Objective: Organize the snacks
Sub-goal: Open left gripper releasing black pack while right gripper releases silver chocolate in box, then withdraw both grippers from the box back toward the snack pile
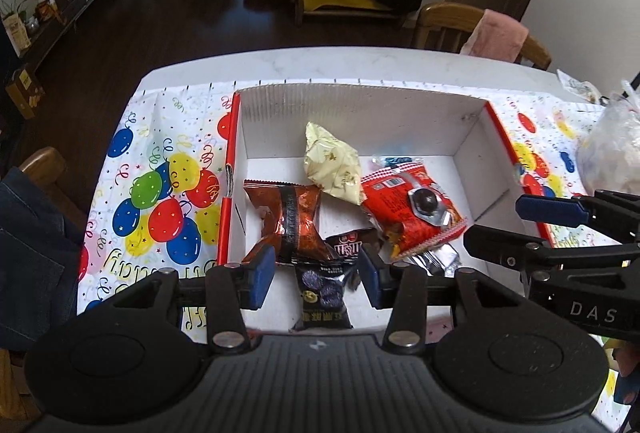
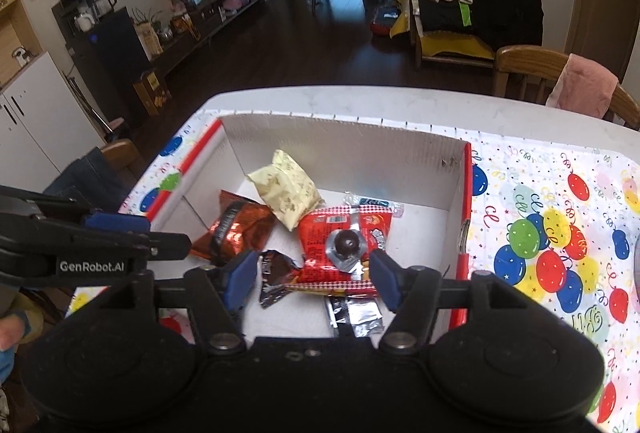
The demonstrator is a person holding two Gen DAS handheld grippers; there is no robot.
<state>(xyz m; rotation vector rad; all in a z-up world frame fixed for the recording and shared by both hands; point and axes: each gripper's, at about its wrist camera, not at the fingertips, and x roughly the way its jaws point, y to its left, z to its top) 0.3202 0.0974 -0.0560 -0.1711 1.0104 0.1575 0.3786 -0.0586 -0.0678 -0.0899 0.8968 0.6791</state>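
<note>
Left wrist view: left gripper (image 1: 316, 275) spread, nothing pinched, above dark snack packet (image 1: 322, 289) near the front edge of the white box (image 1: 360, 105); right wrist view: right gripper (image 2: 312, 279) spread, empty, over red snack packet (image 2: 344, 245) mid-box, walls well apart.

Box (image 1: 468, 137): white inside, red outer edges. Cloth (image 1: 160, 161) under it: white, printed with red, blue, yellow and green balloons plus curled streamers. Surface (image 1: 320, 61): white, faintly marbled. Snack packets: one pale yellow (image 1: 334, 161); one glossy copper-brown with a black band (image 1: 292, 221); one red with a checked red-and-white edge (image 1: 408, 209); one black with purple rounds (image 1: 324, 285). Fingers (image 1: 260, 277): blue pads on black arms.
</note>
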